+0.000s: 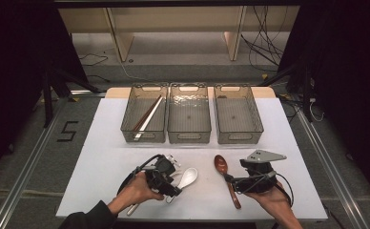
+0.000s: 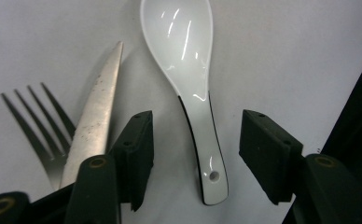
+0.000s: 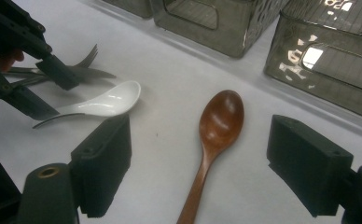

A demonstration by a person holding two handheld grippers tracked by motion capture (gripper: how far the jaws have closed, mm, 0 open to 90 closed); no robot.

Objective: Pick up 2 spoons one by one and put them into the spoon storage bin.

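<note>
3 bins (image 1: 189,136) behind; chopsticks (image 1: 148,114) in left one; ceramic spoon (image 1: 187,178) left of wooden spoon (image 1: 223,171), knife (image 2: 97,114) & fork (image 2: 41,119) beside

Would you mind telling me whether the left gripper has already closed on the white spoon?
Not yet: the left gripper is open, its jaws standing apart on either side of the white spoon, whose handle lies flat on the table untouched.

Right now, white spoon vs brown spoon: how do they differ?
The white spoon is glossy ceramic with a short, flat handle; the brown spoon looks wooden, with a long thin handle. The white spoon lies between the open fingers of the left gripper, beside a knife and a fork; the brown spoon lies alone between those of the right gripper. Both rest bowl-up on the table, ungrasped.
</note>
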